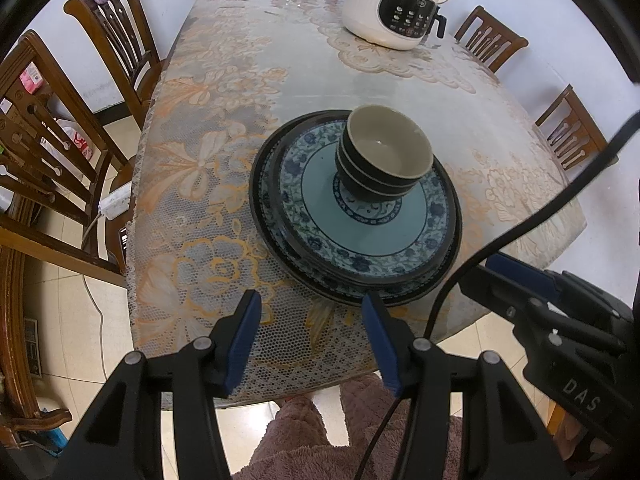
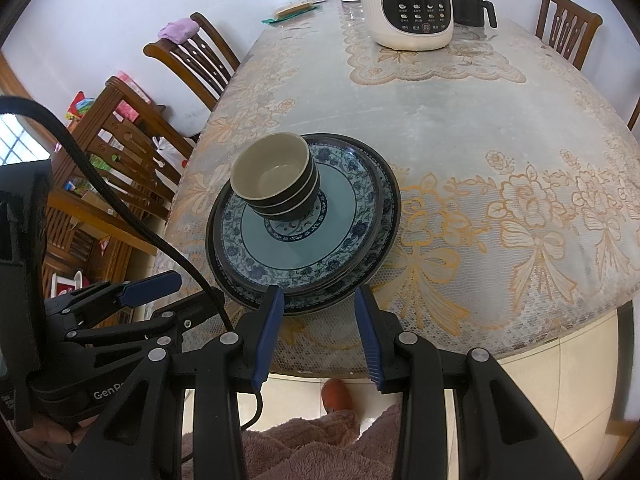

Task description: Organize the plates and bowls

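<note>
Left gripper [image 1: 310, 312]: jaws parted about halfway, nothing held between the blue pads [image 1: 244, 336]. The near rim of the stacked plates [image 1: 360, 240] lies just past the fingertips, ahead and toward the right-hand pad, which overlaps the rim in the left wrist view; whether it touches cannot be told.

Right gripper [image 2: 318, 300]: jaws parted somewhat less, nothing clamped. The near rim of the plates sits directly ahead of the gap between the fingertips, and both tips appear to meet the rim's edge; contact cannot be confirmed.

Task items: plates are nested in one stack, blue floral pattern with dark rims, on the lace-covered table [image 2: 500, 160] near its front edge. Bowls [image 2: 276, 176], dark outside and cream inside, are nested on the plate centre, beyond the fingertips and slightly left of the right gripper's line.

Step in hand, judged: the stacking looks essentially complete; any remaining work is judged to be squaring the pile or withdrawing. If the stack is nudged, pushes from both sides are best kept low on the rim, slow and even, so that the bowl tower is not tipped. Pads are best kept clear of the bowls.

Pose: both grippers are pitched steeply downward, held side by side above the table's front edge. A cable [image 1: 520, 232] is draped across the right gripper and is best kept off the crockery.

Beyond: an electric kettle [image 2: 412, 4] stands well apart at the far end.
</note>
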`<state>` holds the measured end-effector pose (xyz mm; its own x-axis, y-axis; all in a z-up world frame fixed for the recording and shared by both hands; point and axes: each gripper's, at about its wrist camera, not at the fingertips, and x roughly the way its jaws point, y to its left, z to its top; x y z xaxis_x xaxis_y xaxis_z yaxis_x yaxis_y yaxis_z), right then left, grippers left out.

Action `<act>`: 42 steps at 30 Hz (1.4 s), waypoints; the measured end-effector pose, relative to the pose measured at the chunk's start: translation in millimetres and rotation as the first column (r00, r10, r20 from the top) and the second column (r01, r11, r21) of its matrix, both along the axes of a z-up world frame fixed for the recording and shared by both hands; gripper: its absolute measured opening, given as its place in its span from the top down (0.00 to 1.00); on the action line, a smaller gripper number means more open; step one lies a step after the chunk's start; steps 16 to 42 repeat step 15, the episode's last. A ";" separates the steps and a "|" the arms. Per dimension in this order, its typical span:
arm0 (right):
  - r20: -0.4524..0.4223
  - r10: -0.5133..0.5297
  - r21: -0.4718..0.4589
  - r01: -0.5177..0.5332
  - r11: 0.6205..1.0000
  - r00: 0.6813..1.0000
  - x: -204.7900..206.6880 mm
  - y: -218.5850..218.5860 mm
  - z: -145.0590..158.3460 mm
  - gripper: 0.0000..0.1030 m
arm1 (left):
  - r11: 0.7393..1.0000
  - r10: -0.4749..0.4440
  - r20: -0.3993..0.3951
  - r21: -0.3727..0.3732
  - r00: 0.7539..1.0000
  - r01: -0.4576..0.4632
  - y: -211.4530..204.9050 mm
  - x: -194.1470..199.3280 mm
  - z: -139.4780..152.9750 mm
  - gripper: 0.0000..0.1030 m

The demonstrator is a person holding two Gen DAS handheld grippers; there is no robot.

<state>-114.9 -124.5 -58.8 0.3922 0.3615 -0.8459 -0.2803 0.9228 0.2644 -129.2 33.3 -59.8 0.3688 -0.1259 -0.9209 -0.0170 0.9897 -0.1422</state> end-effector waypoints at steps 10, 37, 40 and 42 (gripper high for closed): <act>-0.005 -0.005 0.000 0.005 1.000 1.000 -0.1 1.7 -1.4 0.63 | 1.000 -0.012 -0.001 -0.006 1.000 0.012 3.2 0.7 -1.5 0.46; -0.003 -0.012 0.004 0.012 1.000 1.000 2.2 3.2 -0.4 0.63 | 1.000 -0.023 0.004 -0.018 1.000 0.023 6.9 3.4 -1.5 0.44; -0.003 -0.012 0.004 0.012 1.000 1.000 2.2 3.2 -0.4 0.63 | 1.000 -0.023 0.004 -0.018 1.000 0.023 6.9 3.4 -1.5 0.44; -0.003 -0.012 0.004 0.012 1.000 1.000 2.2 3.2 -0.4 0.63 | 1.000 -0.023 0.004 -0.018 1.000 0.023 6.9 3.4 -1.5 0.44</act>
